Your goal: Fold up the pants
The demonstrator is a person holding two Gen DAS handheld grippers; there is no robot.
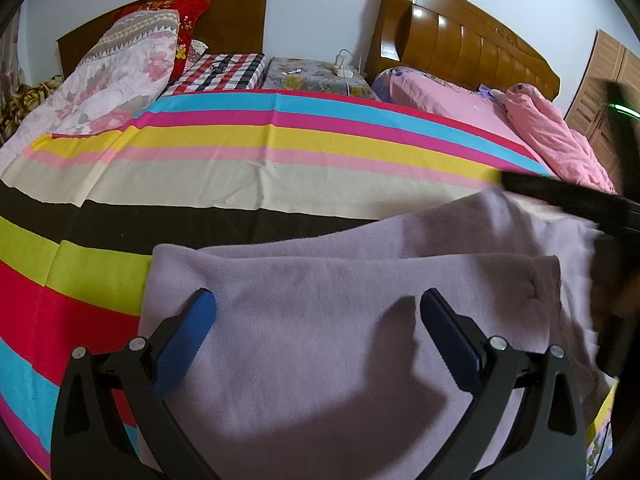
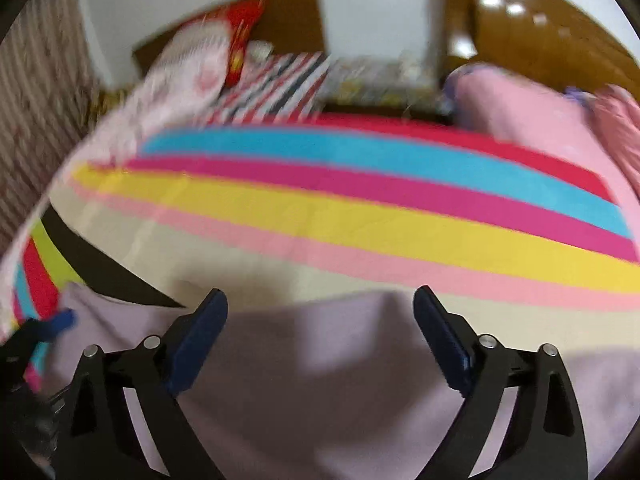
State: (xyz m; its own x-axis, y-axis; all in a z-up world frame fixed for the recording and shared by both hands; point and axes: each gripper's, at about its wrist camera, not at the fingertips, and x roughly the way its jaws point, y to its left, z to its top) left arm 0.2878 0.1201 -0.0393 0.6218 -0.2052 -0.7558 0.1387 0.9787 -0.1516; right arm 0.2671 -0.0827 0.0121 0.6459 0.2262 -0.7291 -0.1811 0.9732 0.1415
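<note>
1. Covering the bed is a striped blanket (image 1: 280, 136), its bands running across in red, blue, magenta, yellow, pink, cream and black, then lime, red and blue toward the near left corner; it also fills the blurred right wrist view (image 2: 360, 208).
2. At the far edge of the bed stand two wooden headboards: a dark one (image 1: 236, 12) at the far left and a glossy one (image 1: 460, 36) at the far right.
3. A floral quilt (image 1: 116, 76) is heaped in the far left corner, and a pink duvet (image 1: 552, 132) is bunched along the right edge.
4. The lilac pants (image 1: 320, 320) lie on the near part of the blanket, toward the near right corner, with one layer folded over another and a ribbed cuff at the right end; they also lie under the right gripper's camera (image 2: 320, 360).
5. The left gripper (image 1: 318, 300) hangs over the pants with its blue-padded fingers spread wide, grasping nothing.
6. The right gripper (image 2: 320, 300) is also spread wide above the pants' far edge, with nothing between its pads; its dark body shows blurred at the right edge of the left wrist view.
7. A checked cloth (image 1: 224, 70) lies at the far edge between the quilt and a flowered nightstand (image 1: 316, 74).
</note>
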